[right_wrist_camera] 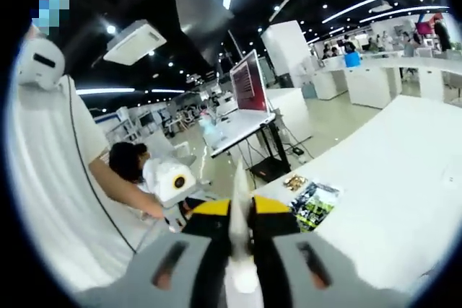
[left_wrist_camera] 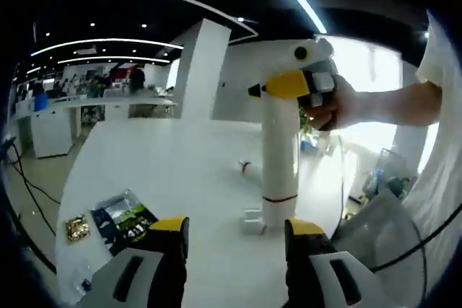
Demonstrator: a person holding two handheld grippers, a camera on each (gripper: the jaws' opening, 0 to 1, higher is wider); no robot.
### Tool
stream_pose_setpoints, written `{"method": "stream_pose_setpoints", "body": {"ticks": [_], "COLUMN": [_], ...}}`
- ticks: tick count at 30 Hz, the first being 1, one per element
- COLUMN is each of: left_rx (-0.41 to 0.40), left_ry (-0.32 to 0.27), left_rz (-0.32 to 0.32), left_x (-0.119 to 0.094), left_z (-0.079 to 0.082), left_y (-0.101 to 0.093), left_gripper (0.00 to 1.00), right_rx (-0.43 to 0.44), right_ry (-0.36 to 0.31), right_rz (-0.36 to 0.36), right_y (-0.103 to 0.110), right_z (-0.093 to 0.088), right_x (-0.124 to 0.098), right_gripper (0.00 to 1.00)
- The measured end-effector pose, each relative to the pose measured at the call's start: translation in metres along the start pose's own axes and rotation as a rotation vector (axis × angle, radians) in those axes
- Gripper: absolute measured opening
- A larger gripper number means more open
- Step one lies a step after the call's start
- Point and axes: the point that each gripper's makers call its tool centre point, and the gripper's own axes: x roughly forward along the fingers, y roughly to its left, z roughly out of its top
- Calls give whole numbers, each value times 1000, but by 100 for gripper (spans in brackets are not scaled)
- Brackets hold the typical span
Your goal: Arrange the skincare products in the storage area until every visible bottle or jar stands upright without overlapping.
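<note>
left gripper (left_wrist_camera: 238,239): jaws spread apart with nothing between them, held low over the white table (left_wrist_camera: 180,164)
right gripper (right_wrist_camera: 240,225): jaws closed onto a tall white bottle, seen end-on in its own view as a thin white sliver (right_wrist_camera: 239,200) rising between the yellow tips
tall white bottle (left_wrist_camera: 280,156): in the left gripper view it stands upright, long axis vertical, base on or just above the table, with the right gripper (left_wrist_camera: 303,84) clamped near its top
direction: straight ahead of the left jaws, slightly right of their centre line
nearer hand: the right, already on it
flat packets (left_wrist_camera: 123,221): lying on the table to the left, near the edge
judgement: bottle looks ready to be set down upright
</note>
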Motion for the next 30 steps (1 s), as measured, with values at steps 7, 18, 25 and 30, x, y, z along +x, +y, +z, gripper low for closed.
{"method": "stream_pose_setpoints", "body": {"ticks": [7, 18, 25, 30], "left_rx": [56, 86, 84, 41], "left_ry": [61, 73, 113, 115], "left_rz": [108, 135, 151, 172], "left_x": [2, 1, 0, -1], "left_z": [-6, -14, -23, -26], "left_y": [14, 19, 25, 33], "left_gripper": [55, 47, 46, 47], "right_rx": [-24, -60, -73, -93], "right_ry": [29, 69, 95, 120], "right_rz": [-38, -84, -99, -109], "right_y": [-24, -65, -89, -107], "right_z": [4, 11, 9, 5], "right_x": [2, 8, 16, 21], "right_gripper": [10, 10, 10, 10]}}
